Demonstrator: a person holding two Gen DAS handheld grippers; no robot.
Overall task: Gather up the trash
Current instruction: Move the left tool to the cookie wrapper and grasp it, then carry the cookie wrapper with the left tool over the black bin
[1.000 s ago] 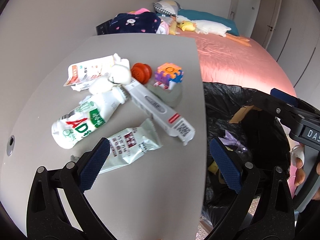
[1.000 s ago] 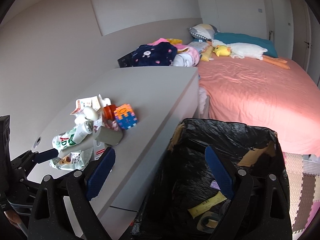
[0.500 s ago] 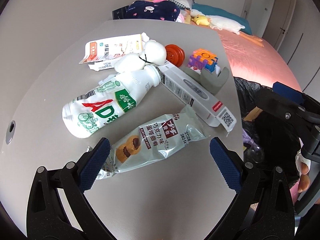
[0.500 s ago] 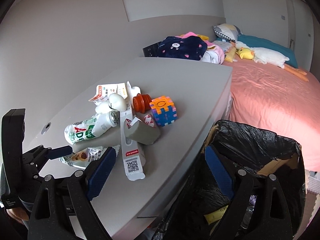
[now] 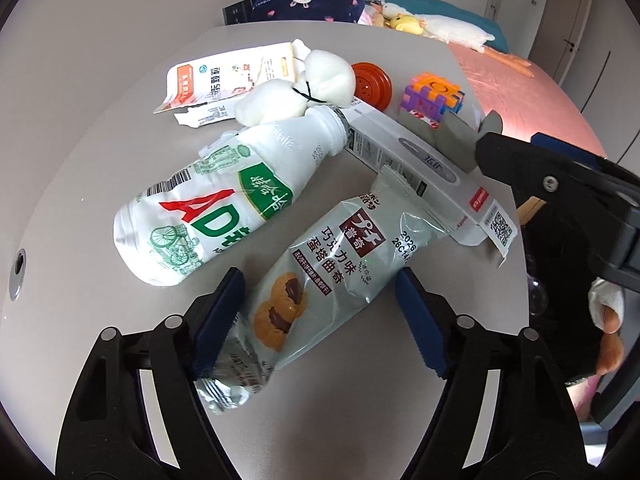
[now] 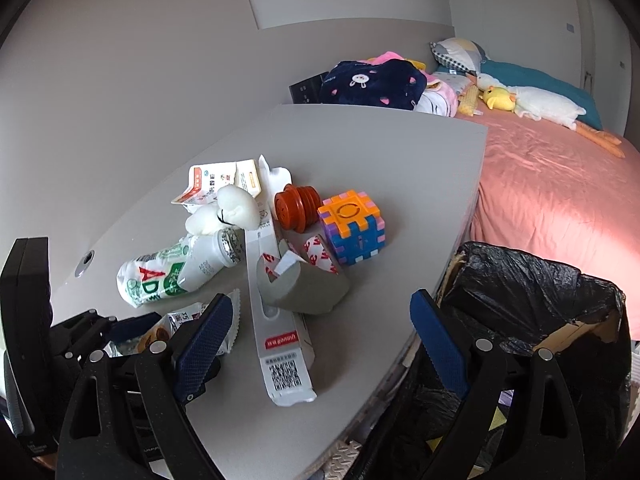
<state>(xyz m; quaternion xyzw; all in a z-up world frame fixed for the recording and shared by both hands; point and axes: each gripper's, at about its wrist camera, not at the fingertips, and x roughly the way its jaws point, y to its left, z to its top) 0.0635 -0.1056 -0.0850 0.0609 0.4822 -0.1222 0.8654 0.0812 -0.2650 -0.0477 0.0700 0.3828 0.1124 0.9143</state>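
A pale green cookie wrapper point(image 5: 320, 272) lies on the grey table point(image 5: 100, 120) between the fingers of my left gripper point(image 5: 320, 320). The jaws are closing; the left pad point(image 5: 218, 320) touches the wrapper's edge and the right pad stands just clear. A crushed white AD bottle point(image 5: 208, 208) lies left of it, a long grey carton point(image 5: 420, 172) to its right. My right gripper point(image 6: 322, 336) hangs open over the carton's point(image 6: 276, 320) near end. The black-bagged bin point(image 6: 532, 300) stands beside the table's right edge.
Behind the bottle lie a torn orange-and-white packet point(image 5: 224, 76), a white foam lump point(image 5: 296, 88), a red ribbed disc point(image 5: 370, 84), a coloured puzzle cube point(image 6: 352, 228) and a curled grey cardboard piece point(image 6: 308, 280). A pink bed point(image 6: 560, 200) runs along the right.
My left gripper has come down over the cookie wrapper and its jaws have narrowed around it. The right gripper has swung from above the bin to over the table's near corner.
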